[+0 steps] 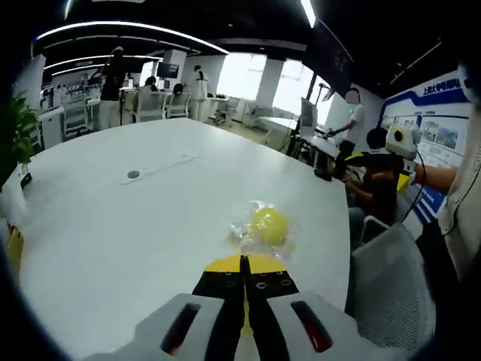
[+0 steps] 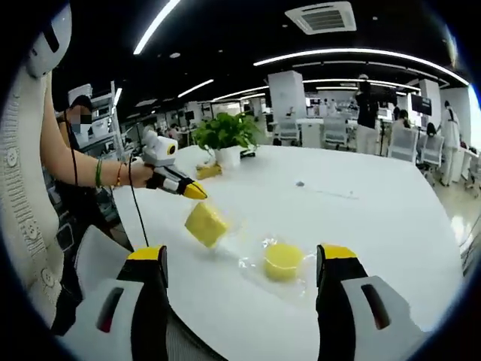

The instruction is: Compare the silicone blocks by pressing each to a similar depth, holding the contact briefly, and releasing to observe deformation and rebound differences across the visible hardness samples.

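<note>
Large white oval table [image 1: 113,226] took up most of both views, surface mostly bare, with wide open room toward its far end. In the left gripper view a small round grey port [image 1: 133,174] and a thin seam sat mid-table, well apart from the samples. In the right gripper view the near table edge curved just under the jaws, and the samples sat close to that edge.

Grey mesh office chair [image 1: 391,282] stood just off the table's right rim in the left gripper view, tight against the edge. Green potted plant in a white pot [image 2: 228,139] stood at the far left rim in the right gripper view, well apart from the blocks.

Left gripper [image 1: 244,263]: black jaws with yellow tips pressed together, clenched on nothing, low over the table just short of the round sample. It also showed in the right gripper view [image 2: 192,191], held by a person's hand [image 2: 143,174], yellow tip hanging just above and to the left of the square block, contact unclear.

Right gripper [image 2: 244,263]: jaws spread wide apart, released, nothing between them, the round sample lying in the gap ahead.

2 samples, both near the table's near edge: a yellow square silicone block [image 2: 206,223], tilted on one edge, and a yellow round silicone block [image 2: 282,261] lying flat in clear plastic wrap [image 2: 252,263]. Near each other, not touching. The round one also showed in the left gripper view [image 1: 268,224], still wrapped.
</note>
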